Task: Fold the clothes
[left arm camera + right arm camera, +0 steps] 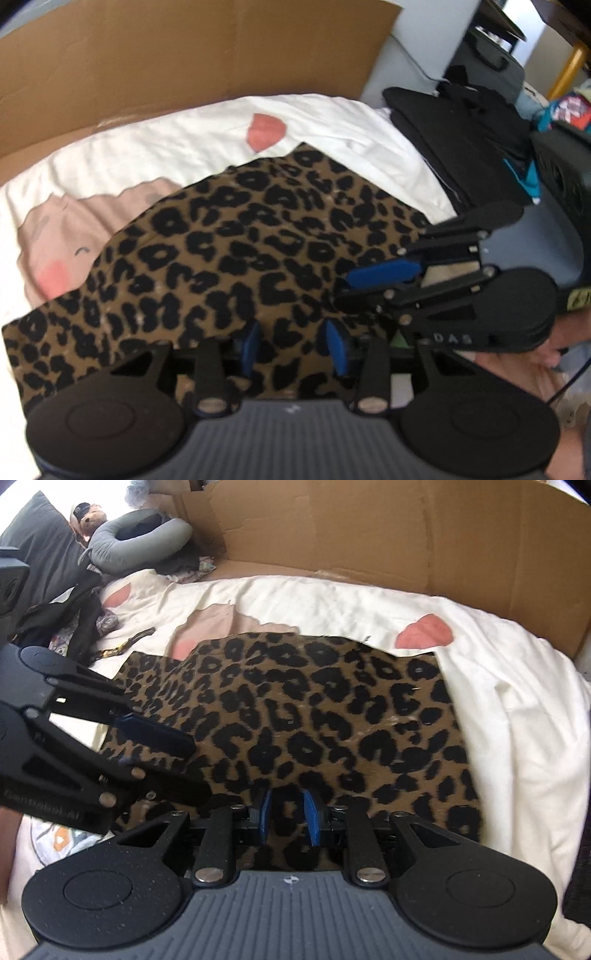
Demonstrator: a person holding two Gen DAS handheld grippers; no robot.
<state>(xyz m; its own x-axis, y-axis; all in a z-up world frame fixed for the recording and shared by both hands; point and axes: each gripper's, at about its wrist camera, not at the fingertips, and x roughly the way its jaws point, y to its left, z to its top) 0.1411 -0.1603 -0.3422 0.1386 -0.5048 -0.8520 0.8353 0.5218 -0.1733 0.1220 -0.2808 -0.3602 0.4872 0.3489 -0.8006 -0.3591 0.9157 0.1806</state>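
Black with blue pads, the left gripper (pixel 291 332) was on the left side, pointing down at the near edge of the spotted cloth (pixel 295 709). Its two fingers stood apart. The cloth showed in the gap, but the pads did not squeeze it.

In the middle, the brown cloth with black spots lay spread out flat on the white sheet (pixel 517 701). A big cardboard wall (pixel 369 535) stood behind it. The cloth looked like one neat flat piece, with its far edge straight and its right edge straight too.

On the right side, the right gripper (pixel 287 812) also pointed down at the near edge, just beside the left one. Its fingers were close together, with a bit of spotted cloth showing between them. I could not tell if they were pinching it or only sitting over it. Further right, a pile of black clothes (pixel 461 140) sat at the edge of the sheet.

I think the step was to take the near edge and fold it over. To do it well, both grippers would need a good pinch on the edge, set wider apart than they were, so the cloth would not sag in the middle. Both should lift together and go the same way, so the edges line up. The left one had nothing in it, so it would need to close first. Pulling too hard could drag the whole cloth and make wrinkles.
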